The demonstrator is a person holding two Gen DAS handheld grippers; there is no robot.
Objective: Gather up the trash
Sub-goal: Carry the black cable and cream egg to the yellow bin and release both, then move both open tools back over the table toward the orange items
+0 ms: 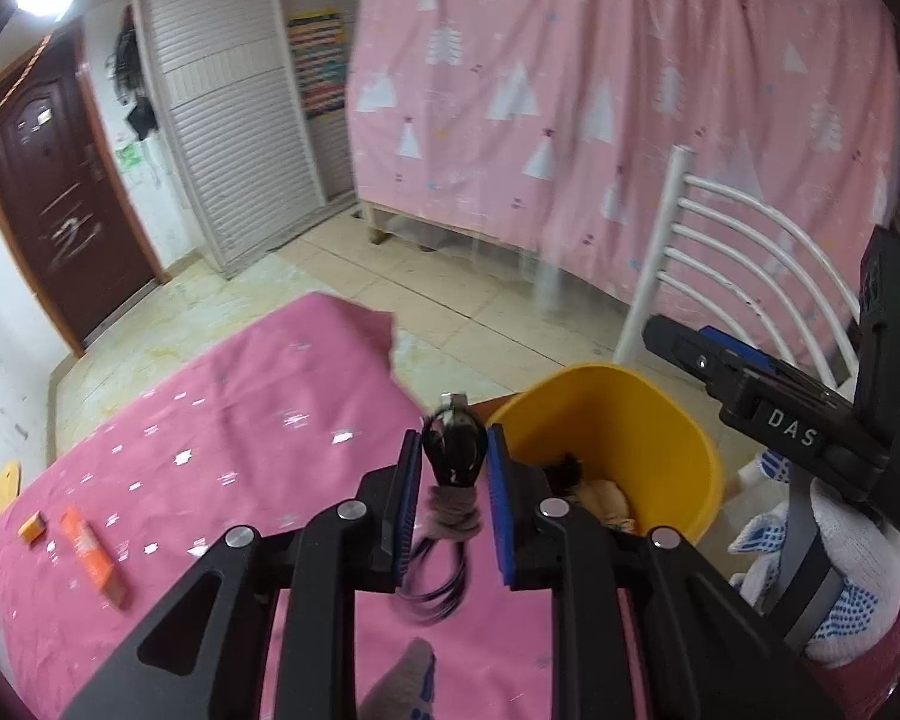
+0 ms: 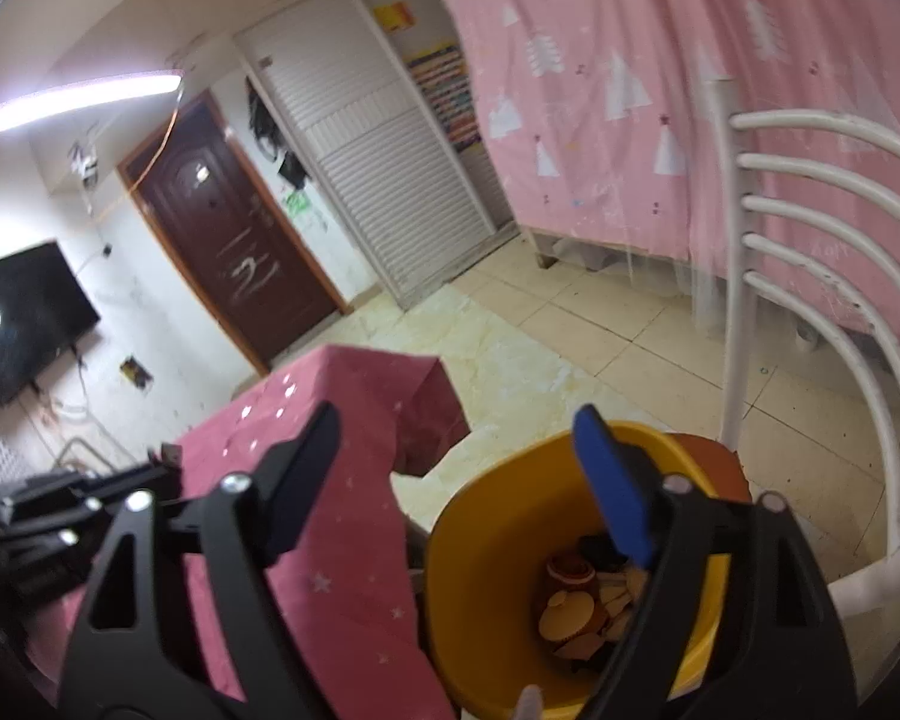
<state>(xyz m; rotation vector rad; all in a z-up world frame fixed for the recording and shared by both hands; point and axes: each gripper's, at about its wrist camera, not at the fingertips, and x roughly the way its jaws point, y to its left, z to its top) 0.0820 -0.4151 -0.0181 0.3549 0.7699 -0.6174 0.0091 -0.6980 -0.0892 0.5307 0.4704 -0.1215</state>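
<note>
My left gripper [image 1: 453, 450] is shut on a coiled black cable bundle [image 1: 450, 456] tied with a brownish band, a metal plug at its top. It hangs over the pink tablecloth [image 1: 240, 420], just left of the yellow bin [image 1: 642, 414]. The bin [image 2: 480, 546] holds brown scraps and paper-cup pieces [image 2: 576, 594]. My right gripper [image 2: 456, 426] stands open above the bin's near rim with nothing between its fingers. In the left wrist view the right gripper [image 1: 774, 300] shows at the right, held by a white dotted glove [image 1: 840, 570]. An orange box [image 1: 93, 549] and a small orange piece [image 1: 32, 527] lie on the cloth at the left.
A white slatted chair [image 2: 822, 312] stands right behind the bin. A pink patterned curtain [image 1: 570, 90] covers the back. A dark door [image 2: 234, 252], a white shutter cabinet [image 2: 378, 180] and a wall screen [image 2: 24, 318] line the far side, with tiled floor [image 2: 570, 330] between.
</note>
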